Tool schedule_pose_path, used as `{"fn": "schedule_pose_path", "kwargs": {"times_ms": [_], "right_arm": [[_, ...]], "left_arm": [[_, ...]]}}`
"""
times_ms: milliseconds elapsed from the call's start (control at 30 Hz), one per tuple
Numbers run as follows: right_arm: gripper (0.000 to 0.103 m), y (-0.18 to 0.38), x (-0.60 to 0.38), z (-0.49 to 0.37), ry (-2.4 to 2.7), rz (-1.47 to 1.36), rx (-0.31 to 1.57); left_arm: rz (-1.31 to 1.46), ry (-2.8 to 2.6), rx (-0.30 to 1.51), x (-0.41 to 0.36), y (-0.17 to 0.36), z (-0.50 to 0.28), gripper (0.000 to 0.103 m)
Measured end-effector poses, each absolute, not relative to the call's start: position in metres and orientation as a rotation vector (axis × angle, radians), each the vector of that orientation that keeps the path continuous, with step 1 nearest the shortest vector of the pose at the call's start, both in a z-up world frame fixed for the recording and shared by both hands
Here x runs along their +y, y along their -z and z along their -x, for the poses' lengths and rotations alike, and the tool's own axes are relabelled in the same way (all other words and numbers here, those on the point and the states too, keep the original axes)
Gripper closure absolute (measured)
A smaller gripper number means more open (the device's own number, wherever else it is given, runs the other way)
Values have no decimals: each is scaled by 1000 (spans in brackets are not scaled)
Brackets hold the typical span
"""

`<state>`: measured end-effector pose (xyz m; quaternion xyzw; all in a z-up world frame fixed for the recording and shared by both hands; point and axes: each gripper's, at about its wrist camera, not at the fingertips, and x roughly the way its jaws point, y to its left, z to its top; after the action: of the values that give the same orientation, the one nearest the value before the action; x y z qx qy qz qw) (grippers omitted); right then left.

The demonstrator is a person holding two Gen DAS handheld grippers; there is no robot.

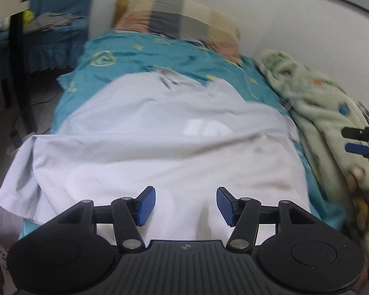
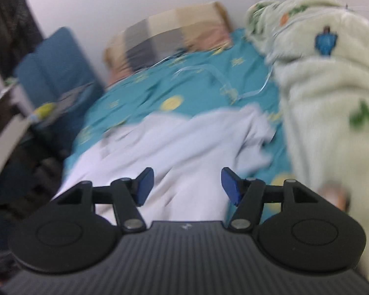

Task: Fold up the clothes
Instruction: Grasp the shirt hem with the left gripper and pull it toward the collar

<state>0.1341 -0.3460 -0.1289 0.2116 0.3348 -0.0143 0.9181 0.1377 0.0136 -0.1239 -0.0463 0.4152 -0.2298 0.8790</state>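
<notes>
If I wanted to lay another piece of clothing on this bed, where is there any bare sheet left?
The widest bare stretch of teal sheet lies between the pale shirt and the checked pillow. A thin strip runs between the shirt's right edge and the green fleece blanket. The right side is crowded by that blanket; the shirt fills the near half under both open grippers.

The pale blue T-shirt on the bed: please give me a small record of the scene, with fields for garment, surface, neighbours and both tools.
garment: pale blue cotton T-shirt, spread out, collar far from camera
surface: teal patterned bedsheet
head end: checked beige and grey pillow
right side: light green fleece blanket
left tool: open, above shirt hem, holding nothing
right tool: open, holding nothing
</notes>
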Motion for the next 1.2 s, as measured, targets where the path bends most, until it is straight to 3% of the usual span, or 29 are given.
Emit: {"fn": "schedule_pose_path", "kwargs": {"times_ms": [300,500,567,600,633,667,967,1200], "right_arm": [[40,130,-311,-78,-51,-398,711],[40,138,-315,-85,-58,-405,731],[40,141,-319,-86,-51,-420,740],[40,142,-322,-86,-47,-432,740],[40,142,-324,-86,-44,-445,738],[40,143,-326,-85,-43,-457,736],[40,156,-337,-94,-36,-528,777],[39,205,-359,-137,87,-664,954]], "left_arm": [[-458,753,1090,-38,118,-43,44],[-617,758,1219,-42,142,-36,45],[-670,758,1261,-44,150,-34,52],[-697,758,1282,-45,154,-32,65],[-723,757,1303,-45,158,-31,86],[-750,757,1323,-46,162,-30,92],[-364,654,1301,50,85,-57,99],[73,553,1208,127,60,-76,99]]}}
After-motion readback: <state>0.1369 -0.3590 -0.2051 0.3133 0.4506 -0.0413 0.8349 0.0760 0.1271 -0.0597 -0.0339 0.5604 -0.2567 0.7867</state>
